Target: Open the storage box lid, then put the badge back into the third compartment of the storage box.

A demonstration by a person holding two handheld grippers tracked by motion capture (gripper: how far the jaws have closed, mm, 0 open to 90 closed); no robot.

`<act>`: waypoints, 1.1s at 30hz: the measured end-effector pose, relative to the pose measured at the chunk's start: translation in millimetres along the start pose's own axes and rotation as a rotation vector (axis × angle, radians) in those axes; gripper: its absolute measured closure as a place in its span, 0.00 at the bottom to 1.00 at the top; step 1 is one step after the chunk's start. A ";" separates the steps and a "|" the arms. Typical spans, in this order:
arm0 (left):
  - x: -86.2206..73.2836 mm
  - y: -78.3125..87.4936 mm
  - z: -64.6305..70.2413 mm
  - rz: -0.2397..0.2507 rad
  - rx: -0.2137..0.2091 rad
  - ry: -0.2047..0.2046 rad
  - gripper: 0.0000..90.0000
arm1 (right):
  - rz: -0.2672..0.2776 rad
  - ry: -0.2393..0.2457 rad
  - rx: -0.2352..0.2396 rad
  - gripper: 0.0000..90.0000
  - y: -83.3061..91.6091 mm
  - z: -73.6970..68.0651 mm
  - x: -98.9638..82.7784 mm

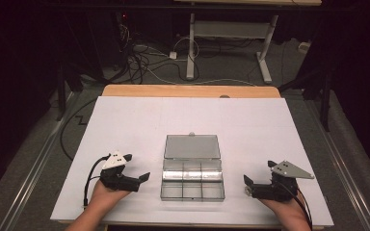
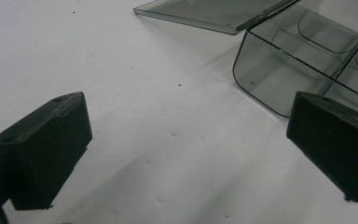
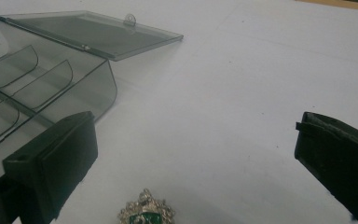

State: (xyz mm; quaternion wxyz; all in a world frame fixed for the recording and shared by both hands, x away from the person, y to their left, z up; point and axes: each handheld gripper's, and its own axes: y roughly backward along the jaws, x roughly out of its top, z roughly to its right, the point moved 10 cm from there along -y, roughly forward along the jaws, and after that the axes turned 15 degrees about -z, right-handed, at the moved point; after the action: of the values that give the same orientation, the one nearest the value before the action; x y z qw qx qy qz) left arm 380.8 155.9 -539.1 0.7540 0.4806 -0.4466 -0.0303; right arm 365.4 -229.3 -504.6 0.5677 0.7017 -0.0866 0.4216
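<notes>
- The clear compartment box [image 1: 192, 184] sits at the near middle of the white table [image 1: 125, 120], between the two hands; its lid [image 1: 192, 146] is swung back flat on the far side, which leaves every compartment free to reach from above.
- The compartments look empty; judging by that, the sorting has not begun.
- A small ornate silver brooch with a green centre [image 3: 146, 214] lies on the table just right of the box, between the jaws of the right gripper [image 3: 196, 168]; in the high view it is a pale speck at that gripper's tips [image 1: 246, 191].
- The right gripper's jaws stand wide apart and straddle the brooch without touching it; that placing suits a pinch from both sides.
- The left gripper [image 1: 137, 168] rests left of the box, jaws apart and gripping nothing; its tips point toward the box's near left corner [image 2: 261, 74], probably so it can steady the box if needed.
- Both hands rest low at the table's near edge.
</notes>
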 end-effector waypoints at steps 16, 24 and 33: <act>0.0 -0.8 1.3 -0.006 -0.001 -0.005 0.00 | -0.056 0.002 0.005 0.12 10.3 -8.7 -25.0; 0.0 -1.1 1.2 -0.009 0.002 -0.009 0.00 | -0.094 0.011 0.036 0.23 8.7 -17.9 -36.7; -0.3 -1.8 1.5 -0.016 0.007 -0.014 0.00 | -0.157 0.033 0.038 0.33 -1.5 -20.6 -44.6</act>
State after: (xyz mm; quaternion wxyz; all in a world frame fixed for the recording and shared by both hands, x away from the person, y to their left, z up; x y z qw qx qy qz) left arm 380.2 154.0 -540.5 0.7490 0.4865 -0.4481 -0.0384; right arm 328.0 -226.8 -536.4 0.5870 0.7099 -0.0138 0.3890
